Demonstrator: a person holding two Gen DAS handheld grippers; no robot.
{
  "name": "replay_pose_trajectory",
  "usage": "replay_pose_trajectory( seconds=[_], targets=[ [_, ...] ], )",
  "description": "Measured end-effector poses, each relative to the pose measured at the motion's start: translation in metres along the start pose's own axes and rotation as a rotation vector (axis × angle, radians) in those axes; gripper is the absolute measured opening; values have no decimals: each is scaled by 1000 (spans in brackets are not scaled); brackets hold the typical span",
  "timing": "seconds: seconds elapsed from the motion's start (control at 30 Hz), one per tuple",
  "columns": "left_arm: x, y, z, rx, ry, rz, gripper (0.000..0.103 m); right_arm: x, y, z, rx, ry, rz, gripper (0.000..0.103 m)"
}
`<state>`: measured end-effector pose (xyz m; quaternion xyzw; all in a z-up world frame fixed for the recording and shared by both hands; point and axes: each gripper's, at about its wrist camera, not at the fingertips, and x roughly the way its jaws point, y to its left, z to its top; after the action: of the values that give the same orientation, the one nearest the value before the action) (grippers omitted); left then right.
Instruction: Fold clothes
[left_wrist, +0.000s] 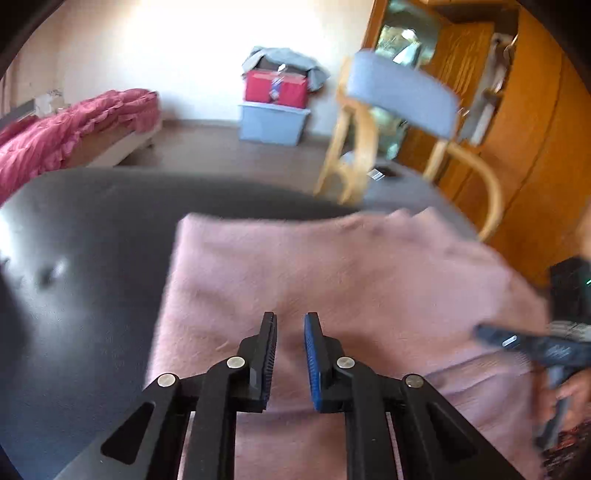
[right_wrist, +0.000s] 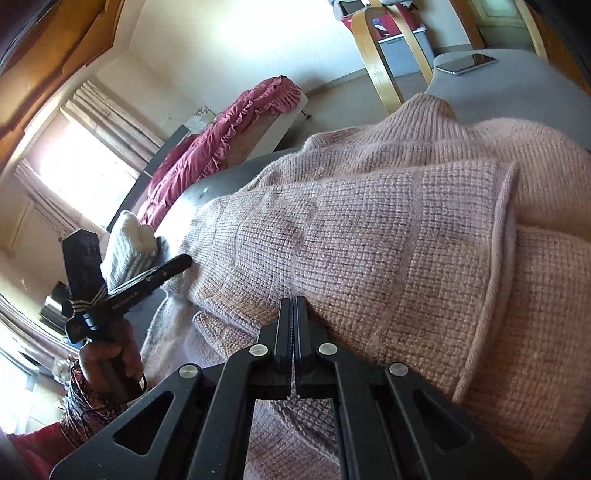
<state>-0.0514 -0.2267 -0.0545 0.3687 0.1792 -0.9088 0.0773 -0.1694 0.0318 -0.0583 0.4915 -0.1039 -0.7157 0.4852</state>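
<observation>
Below both grippers lies the pink sweater; left jaws seemingly ajar, right closed.

walls: cream | bed: red cover | chair: wooden | window: bright

Both wrist views look steeply down, close over the shared pink sweater — each catching the other's gripper.

left gripper: jaws slightly apart, nothing between | right gripper: jaws closed, empty
</observation>
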Motion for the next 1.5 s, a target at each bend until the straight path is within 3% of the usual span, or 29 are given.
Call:
replay_pose_trajectory(
  seconds=[0.1, 0.23, 0.4, 0.43, 0.6, 0.7, 0.8, 0.93, 1.1, 1.17, 1.37, 1.5],
  targets=[
    [16, -12, 13, -33, -14, -93, 16, -2, -2, 2, 6, -2, 9, 0],
    [57, -14, 16, -11, 31, -98, 16, -1, -2, 5, 9, -3, 14, 0],
    [59, 31, 10, -211, 17, -278, 14, -5, -2, 8, 28, -22, 8, 0],
    [59, 37, 9, -240, 17, -301, 9, -8, 1, 9, 30, -44, 1, 3],
    [55, 30, 8, -184, 15, -246, 9, -18, 15, 16, -49, -190, -102, 4],
    [55, 1, 11, -194, 12, -233, 9, -11, -8, 17, 69, -156, -92, 0],
    [52, -16, 12, -209, -13, -167, 7, -24, -30, 14, 186, -204, -69, 0],
    [49, -24, 12, -277, -52, -89, 7, -35, -38, 10, 228, -245, -119, 0],
    [47, -43, 13, -383, -78, -57, 7, -34, -40, 9, 222, -237, -105, 0],
    [52, -69, 24, -358, -59, -83, 17, -35, -41, 8, 223, -237, -101, 0],
    [104, -155, 75, -188, 34, -227, 17, -32, -41, 6, 222, -237, -101, 0],
    [154, -176, 80, -155, 112, -251, 15, -33, -43, 5, 221, -237, -101, 0]
  ],
)
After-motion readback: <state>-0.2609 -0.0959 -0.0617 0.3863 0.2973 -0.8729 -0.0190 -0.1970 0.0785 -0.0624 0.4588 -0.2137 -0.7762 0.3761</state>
